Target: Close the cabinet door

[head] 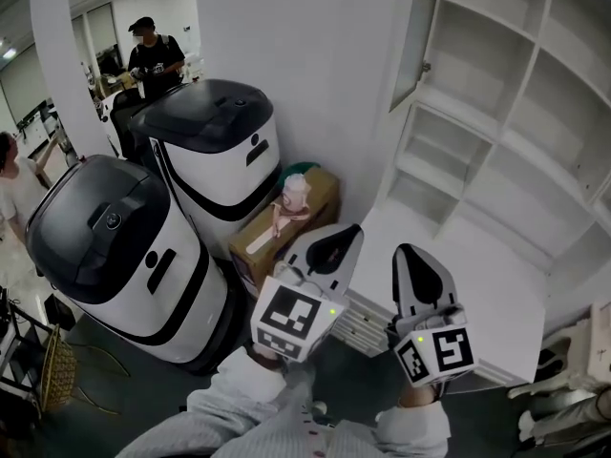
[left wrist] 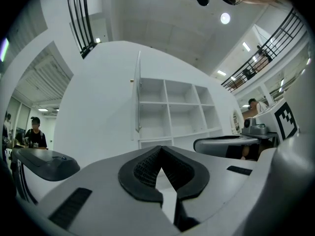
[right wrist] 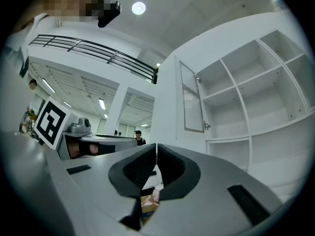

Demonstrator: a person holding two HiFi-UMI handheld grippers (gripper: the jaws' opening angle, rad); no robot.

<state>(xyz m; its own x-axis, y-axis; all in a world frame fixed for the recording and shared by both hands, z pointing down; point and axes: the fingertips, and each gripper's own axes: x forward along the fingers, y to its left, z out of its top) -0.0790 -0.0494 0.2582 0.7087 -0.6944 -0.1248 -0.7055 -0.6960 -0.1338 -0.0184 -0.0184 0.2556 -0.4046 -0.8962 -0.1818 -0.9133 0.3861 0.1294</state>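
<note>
The white cabinet (head: 496, 113) of open shelf compartments fills the upper right of the head view. Its glass-panelled door (head: 412, 36) stands swung open at the cabinet's left edge, with a small latch on it. The door (left wrist: 137, 97) appears edge-on in the left gripper view, and its panel (right wrist: 192, 100) faces me in the right gripper view. My left gripper (head: 344, 237) and right gripper (head: 412, 253) are held side by side below the cabinet, well short of the door and touching nothing. Both are shut and hold nothing: left gripper (left wrist: 160, 151), right gripper (right wrist: 156, 149).
Two large white-and-black machines (head: 215, 141) (head: 115, 246) stand at the left. A cardboard box (head: 286, 227) with a pink cup on it sits against the white wall. A low white ledge (head: 477, 284) runs under the shelves. A person (head: 153, 55) stands far back.
</note>
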